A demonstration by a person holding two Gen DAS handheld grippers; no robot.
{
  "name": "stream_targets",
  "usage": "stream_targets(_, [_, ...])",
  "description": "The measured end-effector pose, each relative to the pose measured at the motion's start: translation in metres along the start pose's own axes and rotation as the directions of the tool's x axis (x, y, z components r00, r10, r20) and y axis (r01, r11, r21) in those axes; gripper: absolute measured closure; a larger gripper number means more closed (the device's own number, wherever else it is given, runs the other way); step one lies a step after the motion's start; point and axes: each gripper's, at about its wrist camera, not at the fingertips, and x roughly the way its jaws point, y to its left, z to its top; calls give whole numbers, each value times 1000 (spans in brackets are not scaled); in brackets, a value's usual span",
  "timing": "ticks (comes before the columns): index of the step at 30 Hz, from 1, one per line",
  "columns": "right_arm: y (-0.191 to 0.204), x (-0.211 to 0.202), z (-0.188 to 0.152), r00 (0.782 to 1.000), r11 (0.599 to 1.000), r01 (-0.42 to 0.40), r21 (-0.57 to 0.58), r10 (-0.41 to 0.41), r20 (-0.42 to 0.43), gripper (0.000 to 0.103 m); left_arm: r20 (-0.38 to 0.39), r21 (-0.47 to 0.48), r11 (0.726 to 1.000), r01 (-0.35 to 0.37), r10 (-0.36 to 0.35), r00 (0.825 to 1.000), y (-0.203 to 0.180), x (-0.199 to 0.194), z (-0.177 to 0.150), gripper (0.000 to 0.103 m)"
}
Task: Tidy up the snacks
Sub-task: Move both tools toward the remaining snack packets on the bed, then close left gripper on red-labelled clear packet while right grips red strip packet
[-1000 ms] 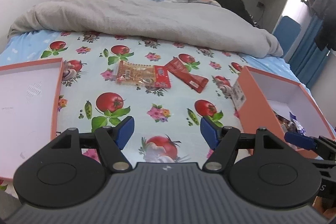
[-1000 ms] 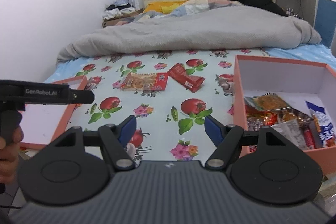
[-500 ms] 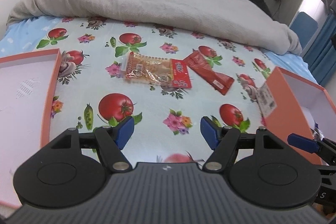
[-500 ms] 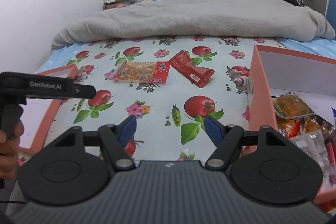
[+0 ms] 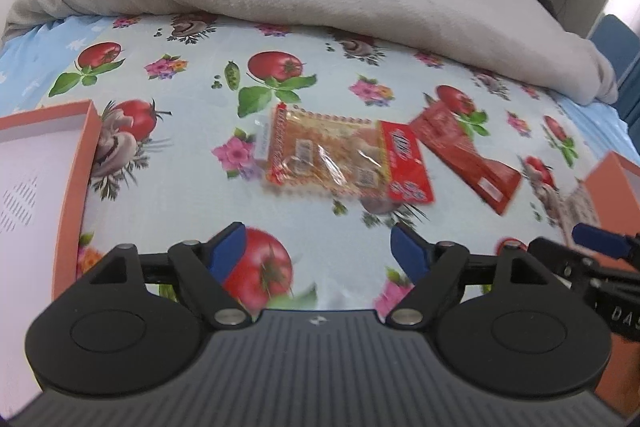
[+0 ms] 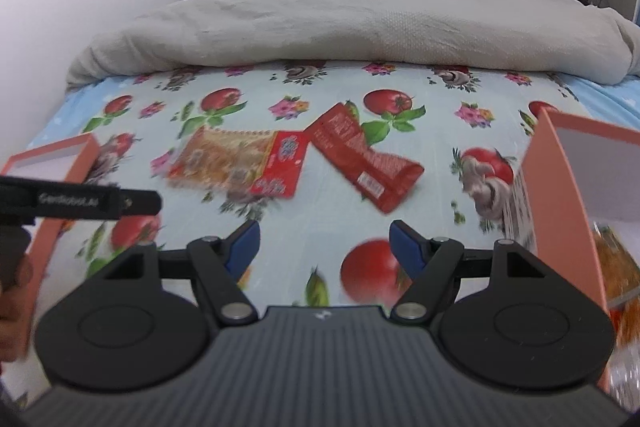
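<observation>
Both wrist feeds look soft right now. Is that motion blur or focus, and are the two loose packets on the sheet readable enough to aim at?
Left wrist view: motion smear on the clear-and-red packet and the red packet, while the gripper body stays crisp, so not focus. Right wrist view: same smear, worst on the orange box at the right edge. Fisheye bends the bed edges. Outlines are clear; print is unreadable.

Left tool (image 5: 318, 249) angled down, jaws just widened — empty, right tool (image 6: 324, 245) likewise agape, empty
</observation>
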Motion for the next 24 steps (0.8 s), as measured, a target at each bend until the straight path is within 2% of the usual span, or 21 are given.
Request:
stream_targets(6, [2, 48, 17, 999, 999, 39, -36, -40, -34, 31, 0, 2, 1000, -24, 24, 1000, 13, 40, 22, 18])
stream_targets(9, [1, 66, 26, 999, 1000, 23, -21, -24, -31, 30, -4, 20, 999, -25, 25, 1000, 17, 58, 30, 15])
stream_targets(12, [0, 88, 34, 996, 996, 72, -43, -74, -40, 30, -13, 28, 999, -16, 16, 1000, 19, 74, 34, 12])
stream_targets(17, [-8, 121, 45, 991, 992, 117, -45, -119, -68, 30, 2, 38, 999, 9, -9, 1000, 19, 86, 35, 10])
stream_targets(20, [-9, 136, 49, 987, 988, 128, -84, -135, -82, 30, 15, 51, 999, 9, -10, 1000, 19, 91, 36, 9])
stream_targets(22, [-11, 145, 49, 987, 989, 114, -98, -124, -106, 30, 21, 60, 998, 8, -9, 1000, 19, 94, 38, 9])
stream_targets(24, [-18, 146, 48, 990, 995, 86, -54, -92, -110, 31, 21, 69, 998, 6, -8, 1000, 18, 96, 39, 9])
